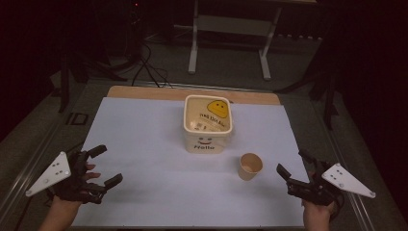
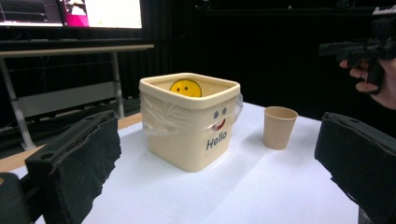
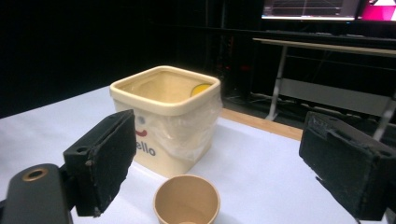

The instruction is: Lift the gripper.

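The paper cup (image 3: pixel 187 200) is cut off at the bottom edge, its inside bottom hidden.

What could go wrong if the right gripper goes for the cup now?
1. The cup looks light and stands upright; the open right gripper could knock it over, and something may lie inside it.
2. A hard squeeze would likely crush its thin wall.
3. The bin stands close behind the cup, with a loose plastic liner hanging over its rim; a jaw reaching too far could snag it.
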